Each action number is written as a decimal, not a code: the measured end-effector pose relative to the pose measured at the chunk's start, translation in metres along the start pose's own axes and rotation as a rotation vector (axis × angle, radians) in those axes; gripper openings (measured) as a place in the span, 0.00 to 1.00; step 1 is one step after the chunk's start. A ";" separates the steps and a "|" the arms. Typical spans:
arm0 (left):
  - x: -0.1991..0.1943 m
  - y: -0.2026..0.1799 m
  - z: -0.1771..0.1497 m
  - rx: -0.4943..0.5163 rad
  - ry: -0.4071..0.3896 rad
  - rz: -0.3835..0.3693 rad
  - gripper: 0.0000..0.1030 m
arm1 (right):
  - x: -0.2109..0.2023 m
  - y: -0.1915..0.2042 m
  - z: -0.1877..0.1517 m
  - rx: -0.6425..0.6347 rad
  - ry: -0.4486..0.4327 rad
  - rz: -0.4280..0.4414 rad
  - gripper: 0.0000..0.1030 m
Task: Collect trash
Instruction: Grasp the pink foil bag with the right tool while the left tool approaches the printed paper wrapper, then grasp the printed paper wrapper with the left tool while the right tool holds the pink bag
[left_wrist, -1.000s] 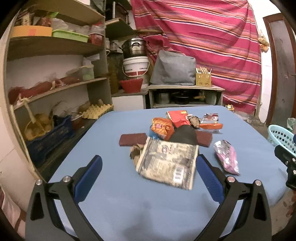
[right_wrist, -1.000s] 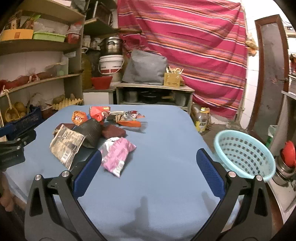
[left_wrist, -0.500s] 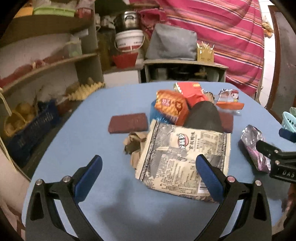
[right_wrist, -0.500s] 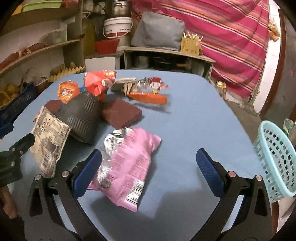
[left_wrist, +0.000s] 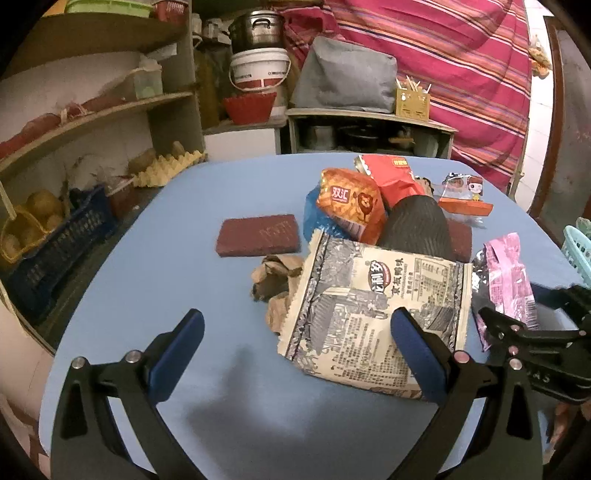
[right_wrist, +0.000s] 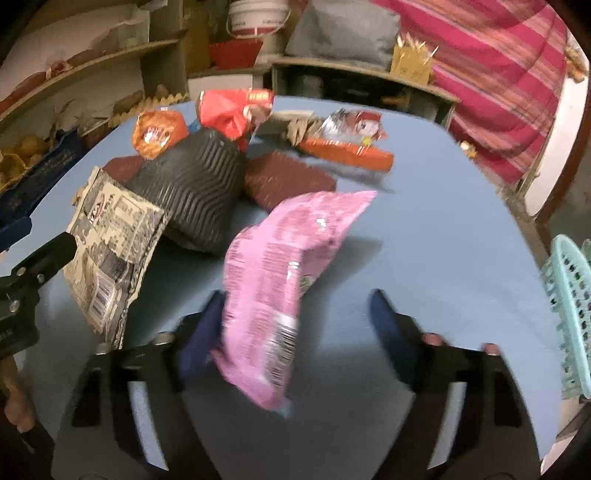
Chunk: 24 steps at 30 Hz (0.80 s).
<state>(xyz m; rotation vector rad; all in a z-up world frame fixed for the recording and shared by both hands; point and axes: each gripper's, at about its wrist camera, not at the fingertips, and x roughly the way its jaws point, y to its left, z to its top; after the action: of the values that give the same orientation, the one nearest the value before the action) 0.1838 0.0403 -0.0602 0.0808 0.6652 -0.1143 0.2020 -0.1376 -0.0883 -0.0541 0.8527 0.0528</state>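
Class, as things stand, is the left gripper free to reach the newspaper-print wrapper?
Probably yes. The left gripper is open with the newspaper-print wrapper at its right finger, and nothing lies on top.

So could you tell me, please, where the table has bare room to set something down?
Free: the blue tabletop left of the maroon pad, and the stretch between the pink wrapper and the teal basket. Crowded: the middle, where the newsprint bag, black pouch and orange packets overlap.

Right claw (right_wrist: 295, 321) jaws closing, angled downward; left claw (left_wrist: 295, 339) wide apart.
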 end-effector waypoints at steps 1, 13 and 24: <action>0.001 -0.001 0.000 0.002 0.003 0.000 0.96 | -0.001 0.000 0.001 -0.002 -0.005 0.012 0.56; 0.019 -0.032 0.006 0.050 0.083 -0.123 0.95 | -0.024 -0.025 0.003 0.005 -0.050 0.072 0.32; 0.033 -0.048 0.002 0.087 0.154 -0.135 0.03 | -0.040 -0.057 -0.005 0.061 -0.071 0.090 0.32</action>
<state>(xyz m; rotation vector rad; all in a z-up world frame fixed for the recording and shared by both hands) 0.2043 -0.0104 -0.0814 0.1293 0.8194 -0.2694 0.1760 -0.1960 -0.0599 0.0430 0.7852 0.1121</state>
